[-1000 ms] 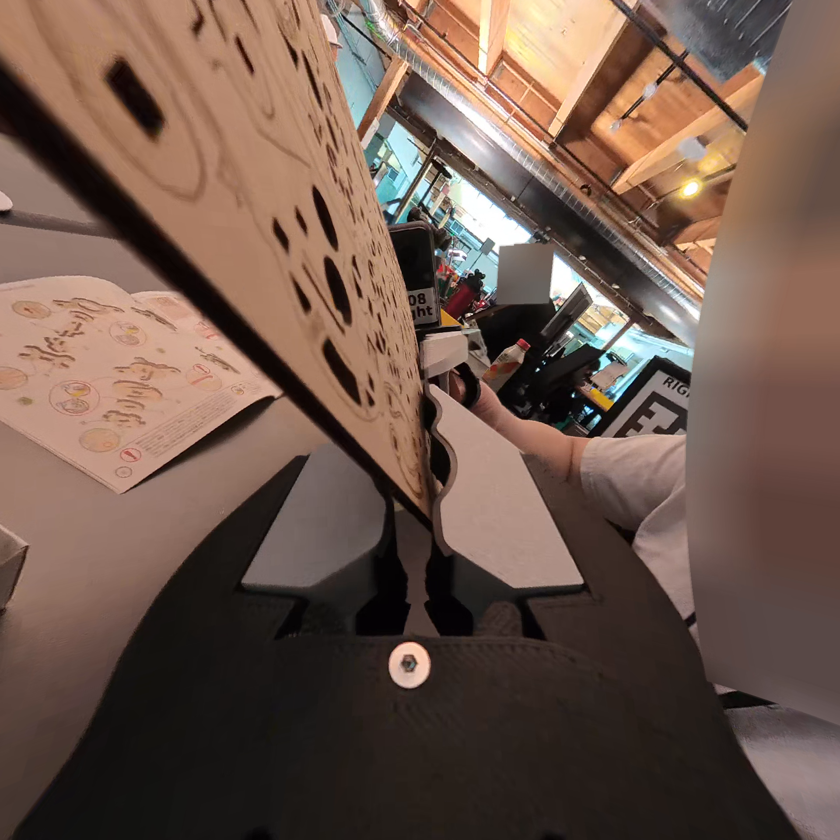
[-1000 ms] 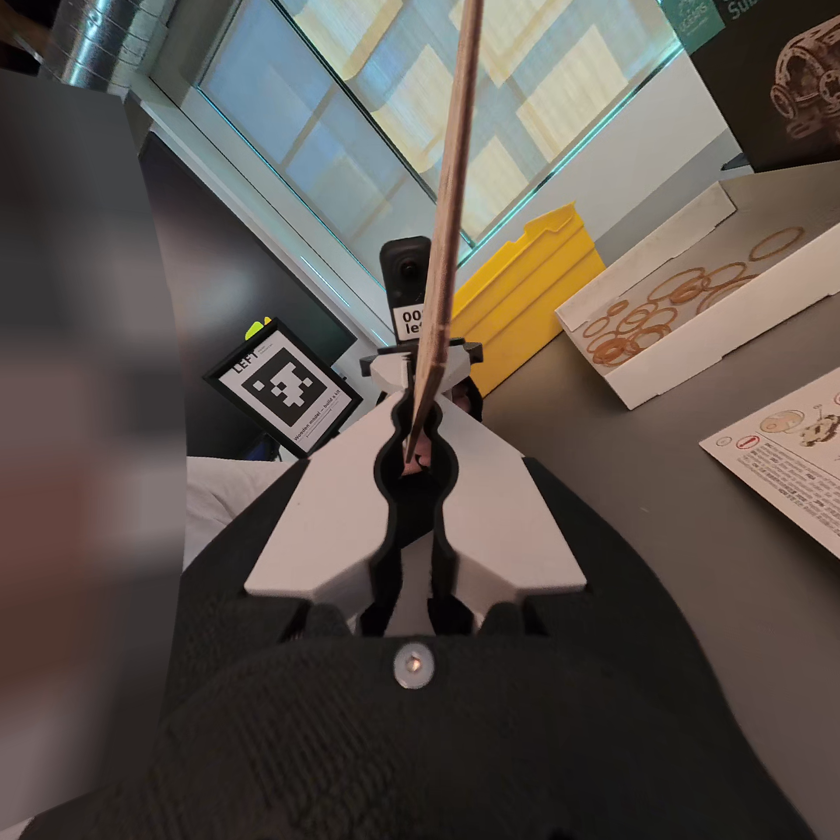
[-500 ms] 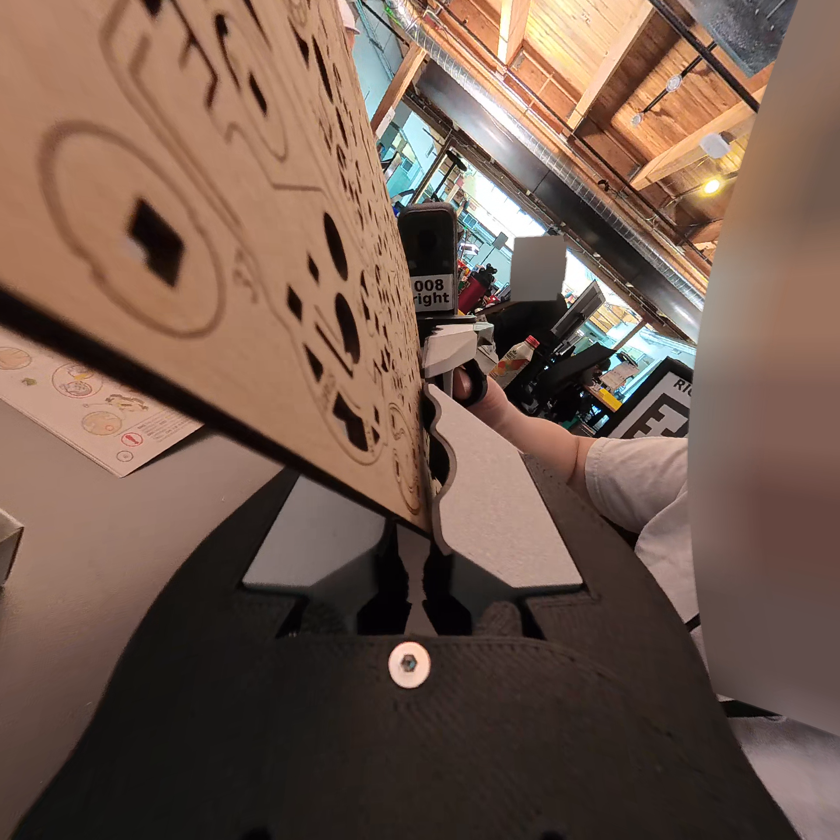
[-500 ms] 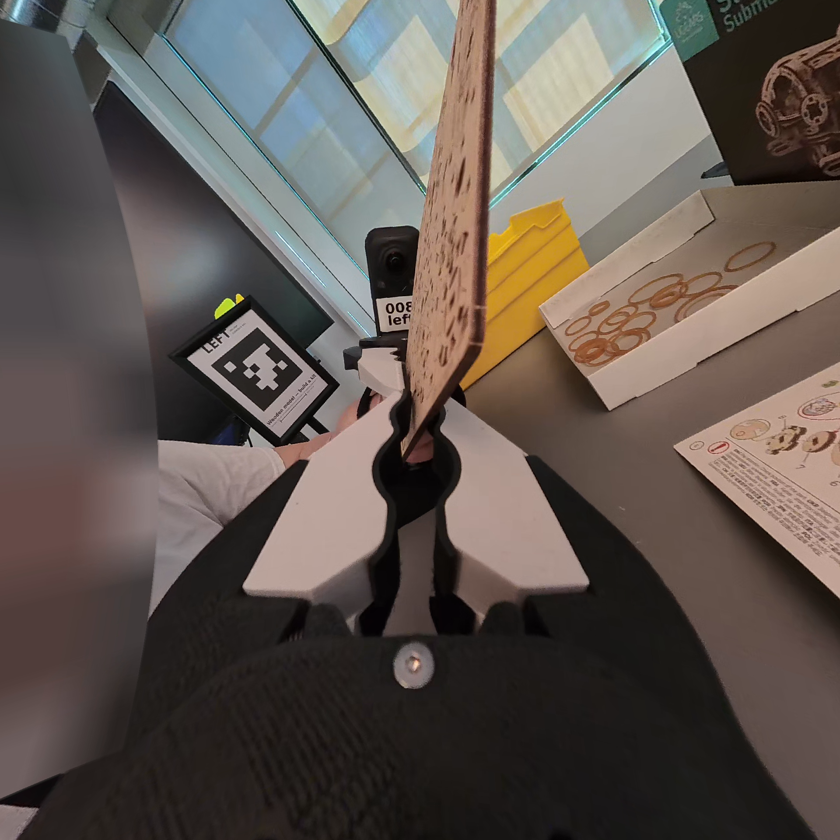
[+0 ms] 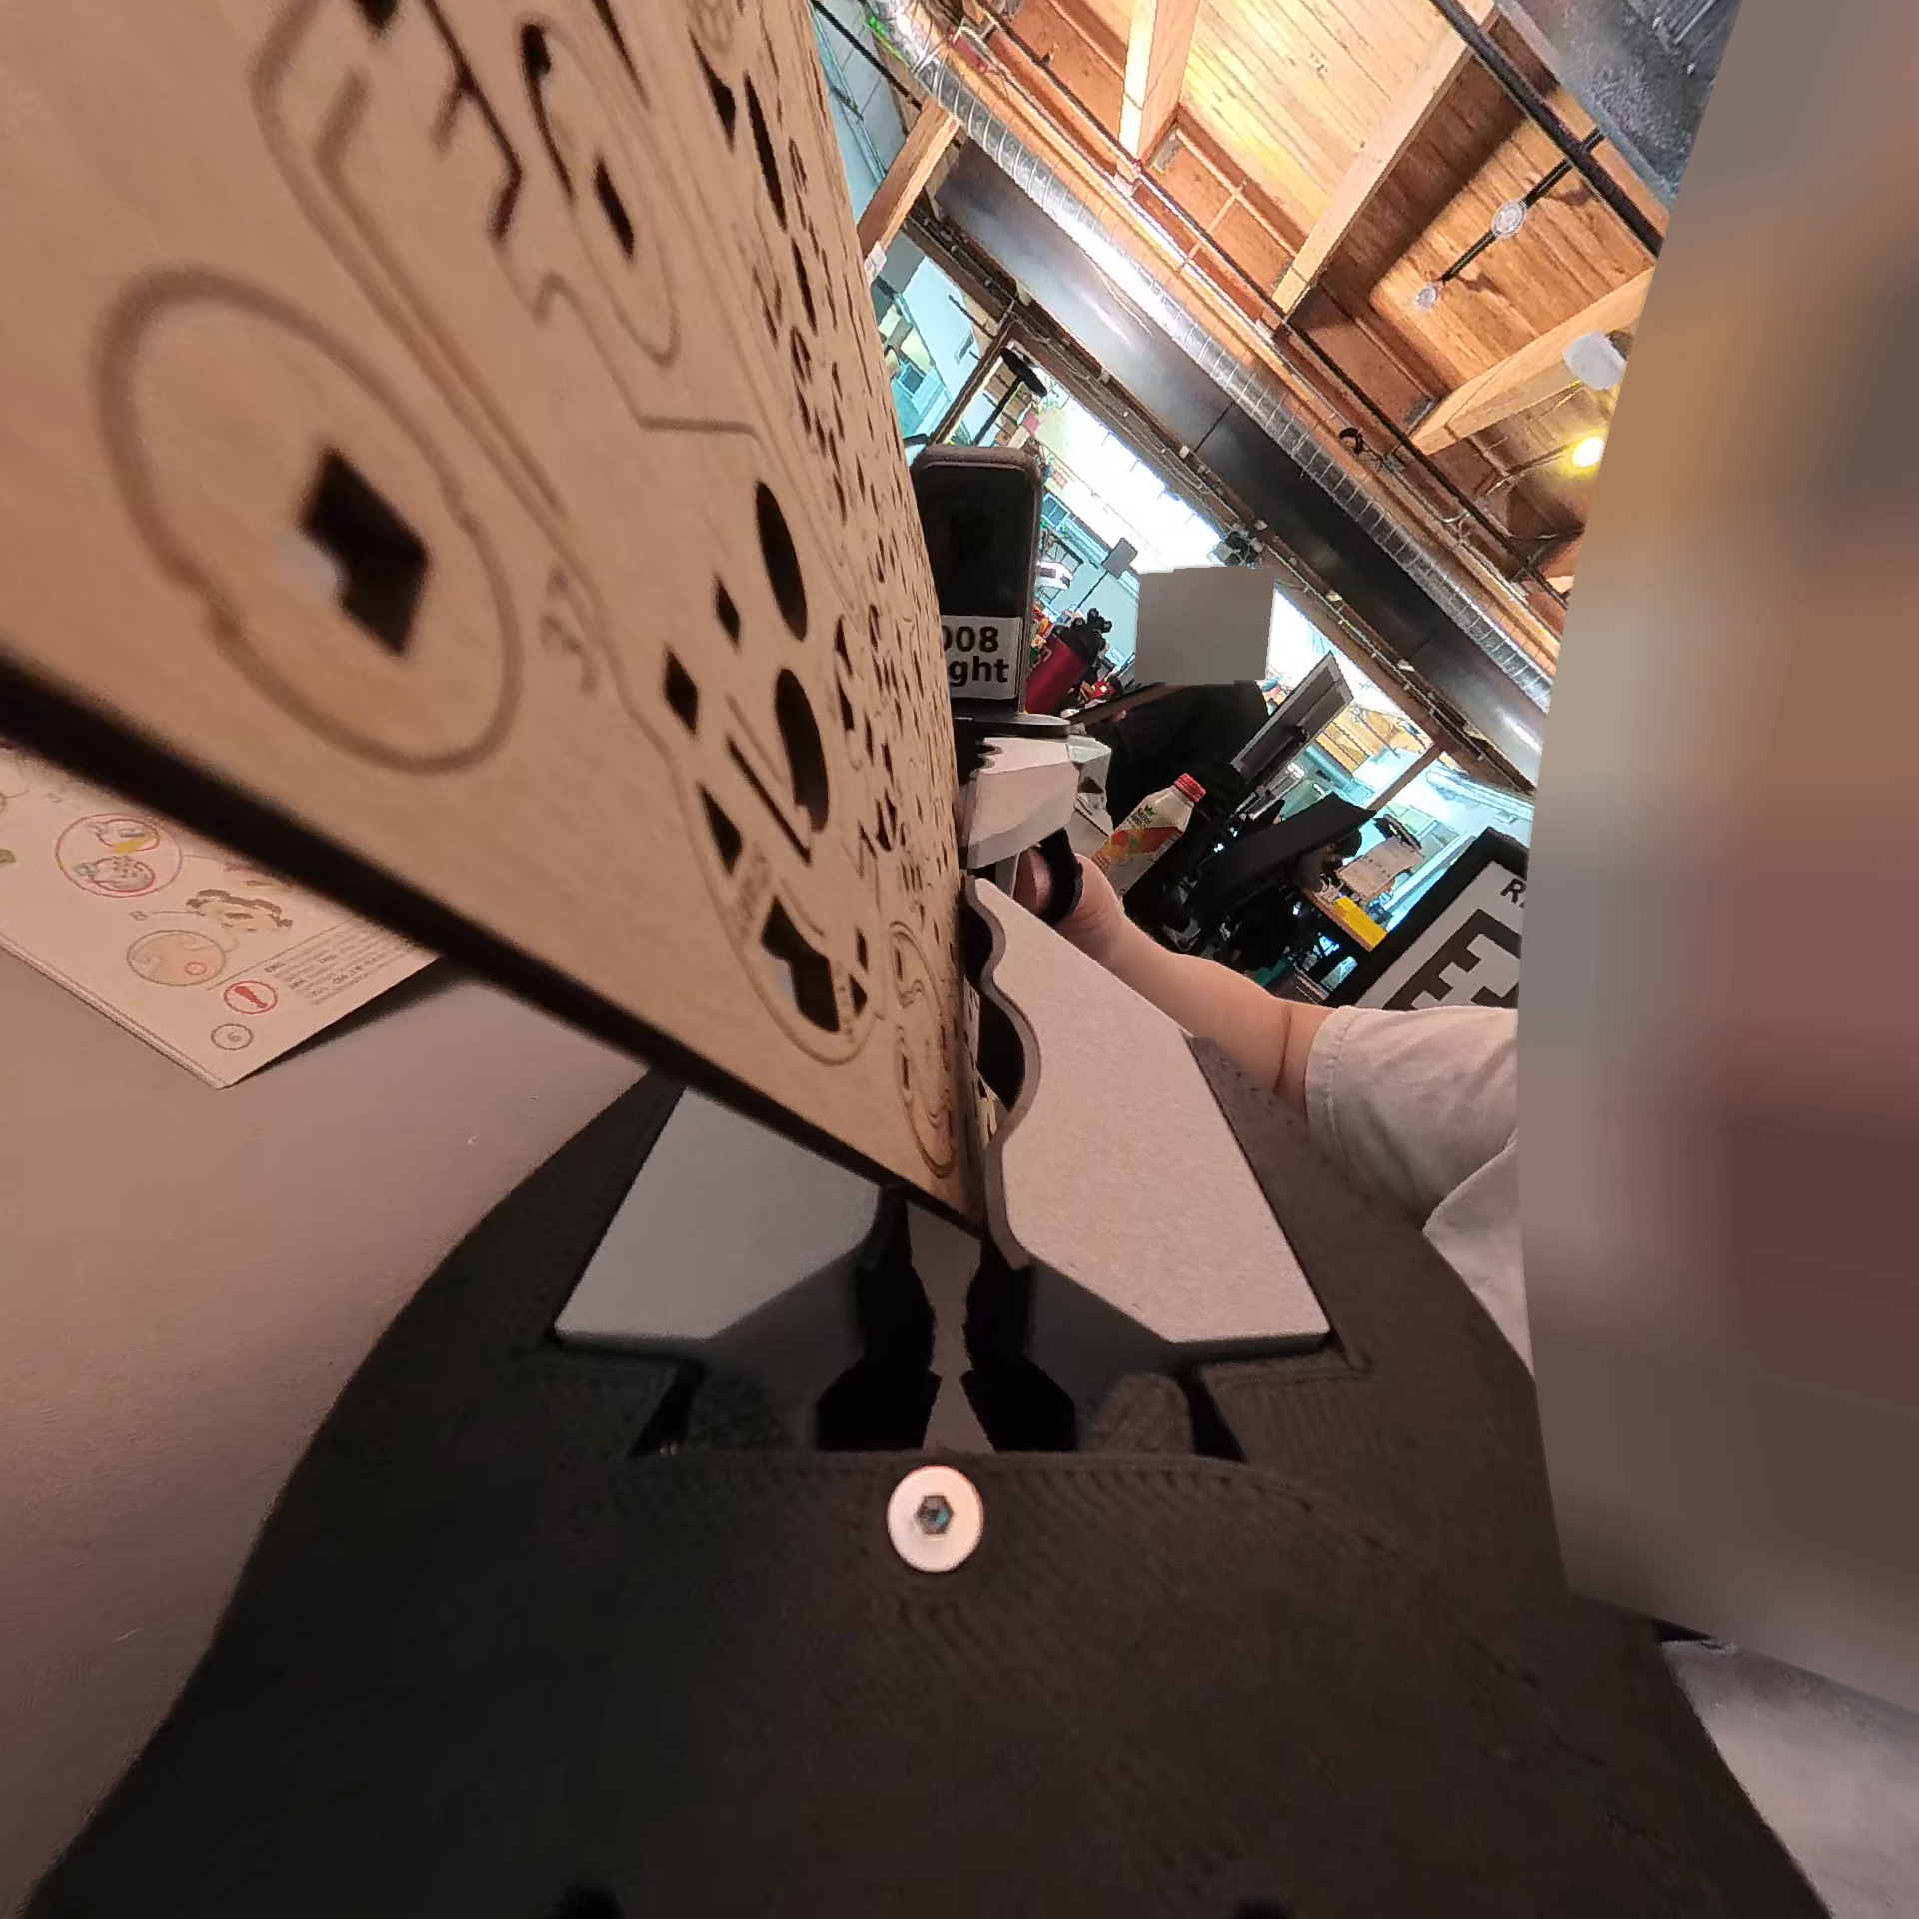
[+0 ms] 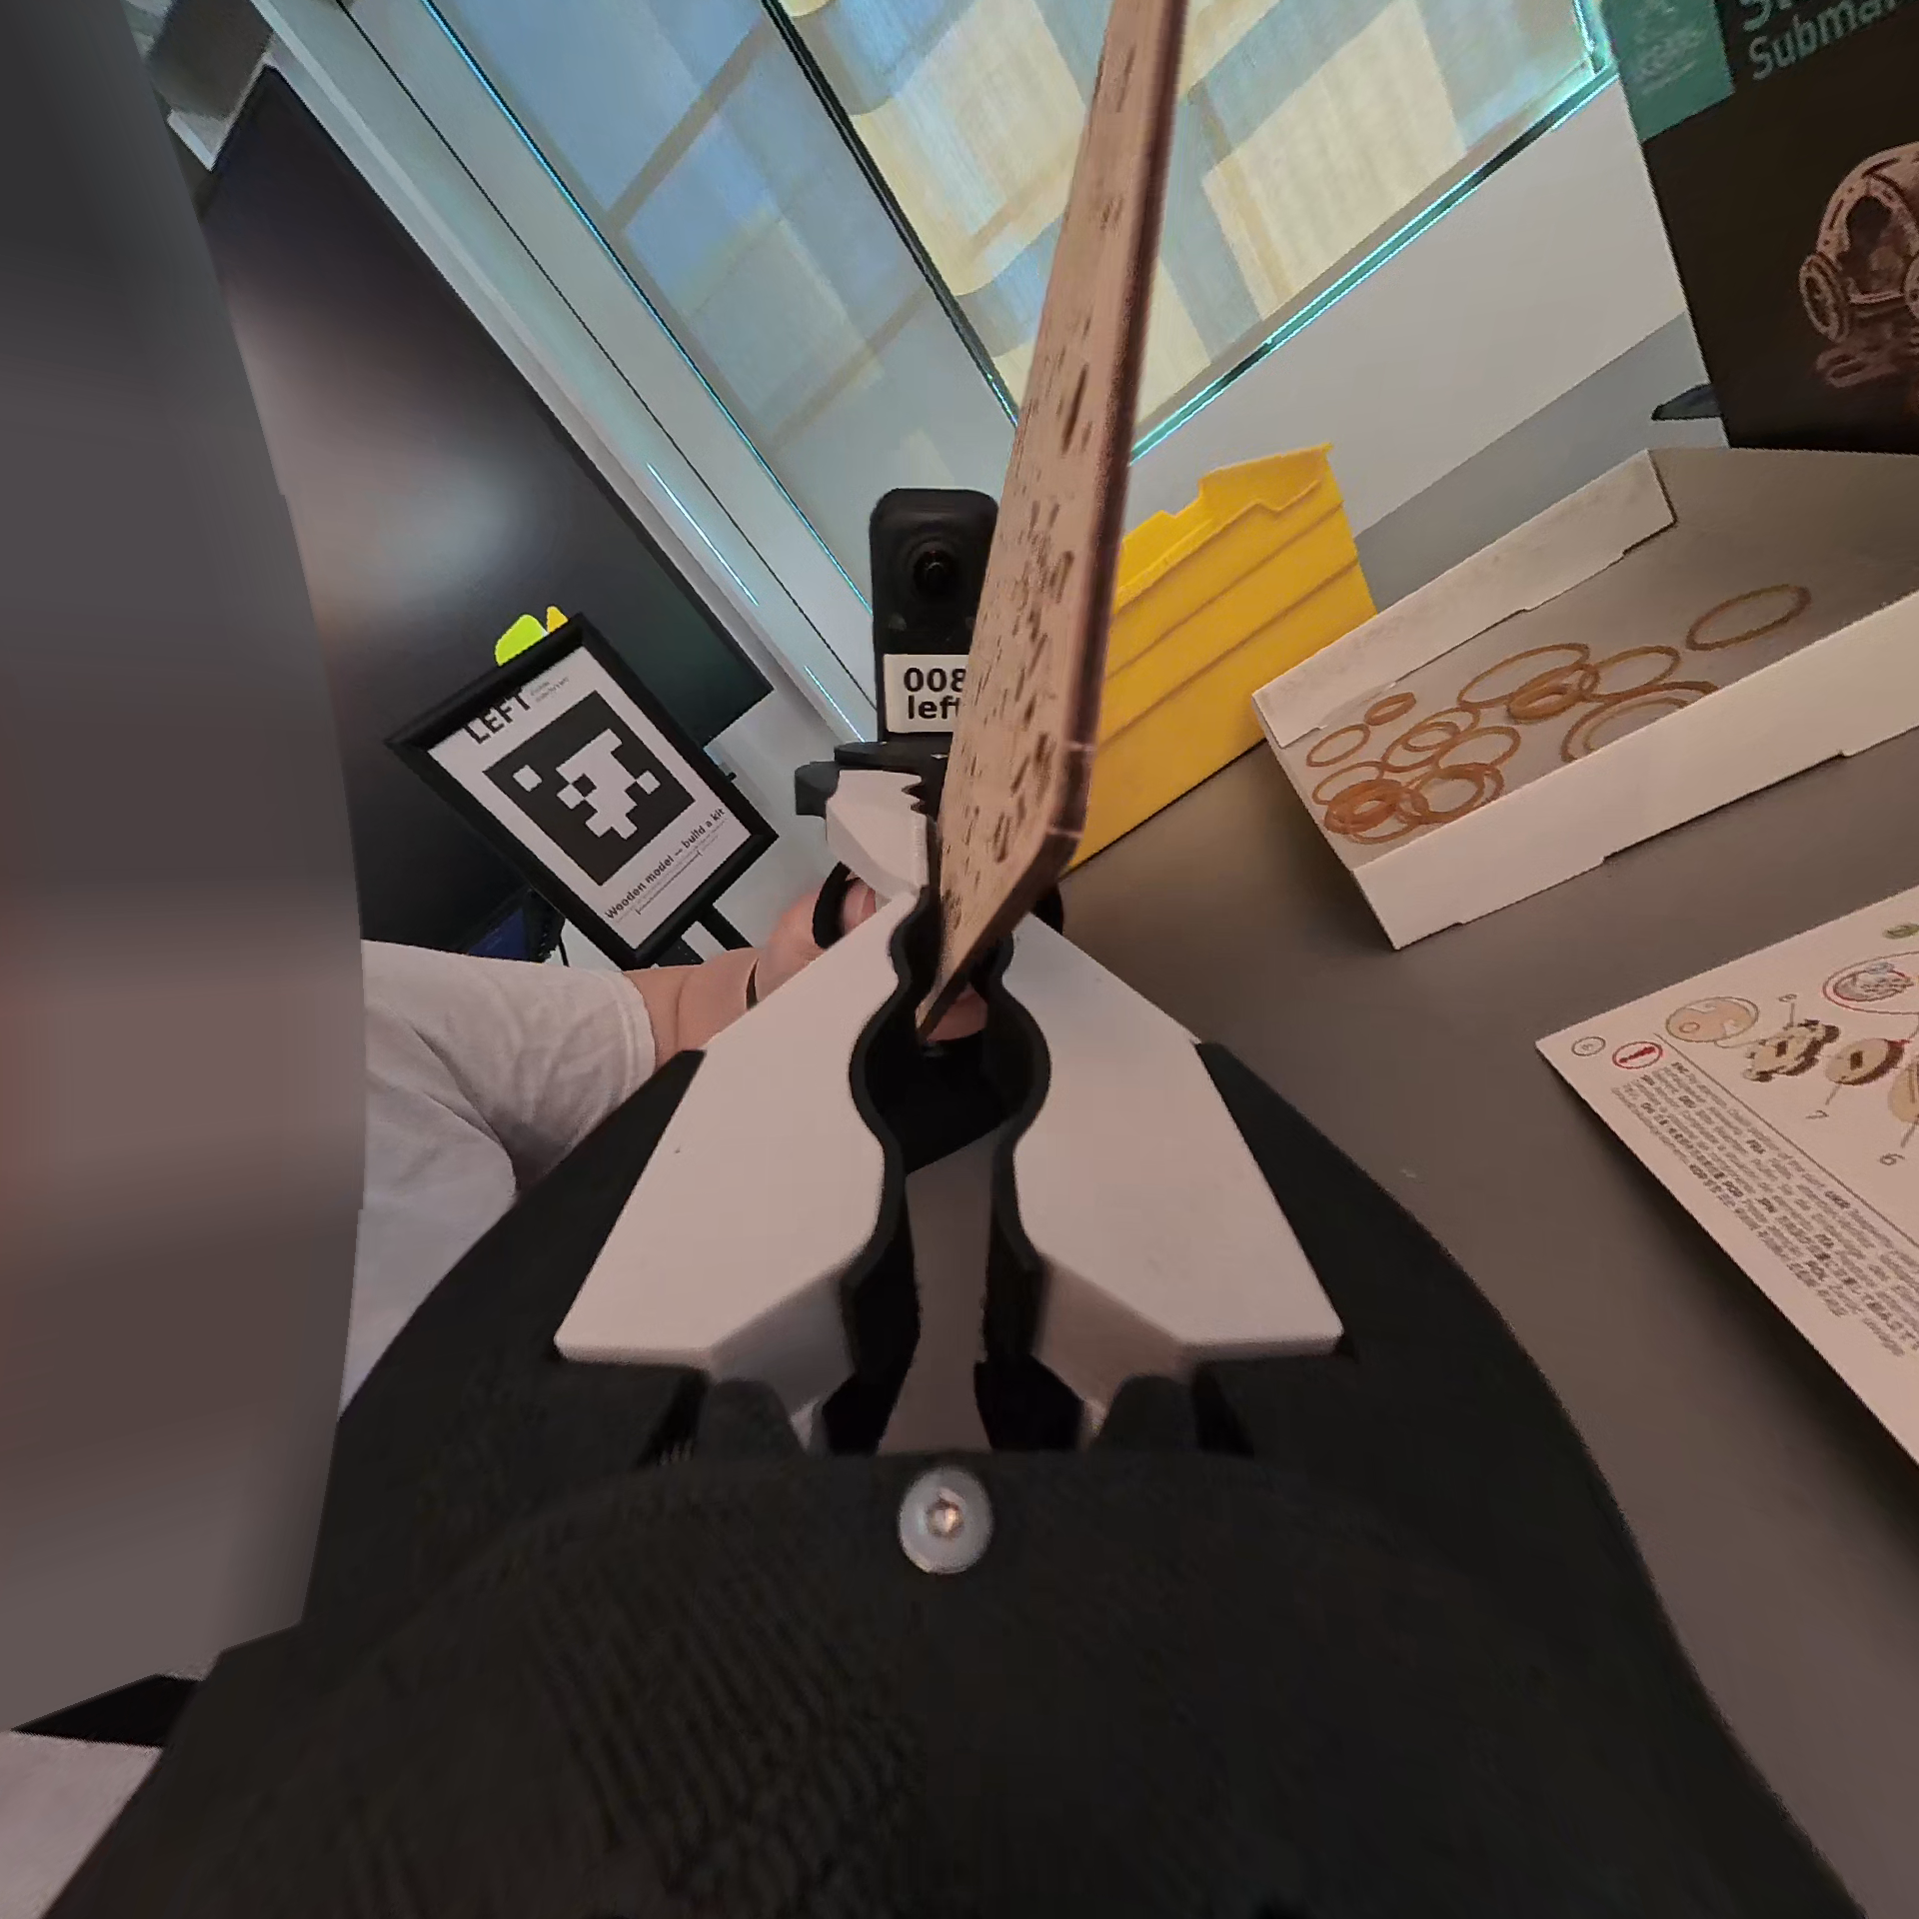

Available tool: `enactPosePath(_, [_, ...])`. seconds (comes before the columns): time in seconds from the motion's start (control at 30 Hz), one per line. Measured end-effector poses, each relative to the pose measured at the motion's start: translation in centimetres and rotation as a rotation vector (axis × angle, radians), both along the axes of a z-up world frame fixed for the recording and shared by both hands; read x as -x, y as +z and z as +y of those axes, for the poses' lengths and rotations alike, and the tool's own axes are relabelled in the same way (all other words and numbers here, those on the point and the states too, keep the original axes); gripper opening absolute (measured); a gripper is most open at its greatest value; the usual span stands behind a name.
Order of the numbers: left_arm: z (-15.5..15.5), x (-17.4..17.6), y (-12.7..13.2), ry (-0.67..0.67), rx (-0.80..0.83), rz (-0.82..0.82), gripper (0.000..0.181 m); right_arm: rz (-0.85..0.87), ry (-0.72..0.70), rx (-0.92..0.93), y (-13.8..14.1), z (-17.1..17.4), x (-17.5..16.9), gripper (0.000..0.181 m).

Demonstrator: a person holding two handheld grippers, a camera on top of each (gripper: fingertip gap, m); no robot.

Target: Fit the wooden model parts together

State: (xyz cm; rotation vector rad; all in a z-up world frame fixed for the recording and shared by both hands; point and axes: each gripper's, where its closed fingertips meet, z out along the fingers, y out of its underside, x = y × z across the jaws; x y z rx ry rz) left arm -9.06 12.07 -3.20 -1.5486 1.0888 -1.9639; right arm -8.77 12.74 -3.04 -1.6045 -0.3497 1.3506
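A thin laser-cut wooden parts sheet [image 5: 498, 540] is held up off the grey table, one bottom corner in each gripper. My left gripper [image 5: 964, 935] is shut on its lower corner; the sheet's face fills the upper left of the left wrist view and hides the left finger. My right gripper [image 6: 961, 935] is shut on the opposite corner, and the sheet [image 6: 1049, 582] rises from it, leaning right, nearly edge-on. The two grippers face each other: the right one shows beyond the sheet [image 5: 1023, 810], and the left one shows in the right wrist view [image 6: 883, 831].
A printed instruction sheet [image 6: 1765, 1122] lies on the table, also seen in the left wrist view [image 5: 156, 924]. A white box [image 6: 1537, 841] with several wooden rings, a yellow bin [image 6: 1236, 623] and a dark kit box [image 6: 1817, 260] stand at the back right. A framed marker sign [image 6: 592, 789] stands left. Both grippers' tips are close together, under 4 cm apart.
The wooden sheet has tilted: more of its face shows in both views and it covers more of the instruction sheet. Both grippers stay shut on it.
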Motion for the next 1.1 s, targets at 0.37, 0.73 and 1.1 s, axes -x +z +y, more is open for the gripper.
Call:
enactPosePath(0.37, [0.2,0.06,-0.11,0.034,0.031,0.033,0.0,-0.118,-0.038,-0.081,-0.3,0.22,0.04,0.007])
enactPosePath(0.73, [-0.19,0.06,0.3,0.013,0.005,0.01,0.0,-0.132,-0.011,-0.093,0.08,-0.25,0.05,0.006])
enactPosePath(1.1, [-0.46,0.05,0.65,-0.02,0.041,-0.031,0.006,-0.103,0.005,-0.084,0.45,-0.49,0.21,0.003])
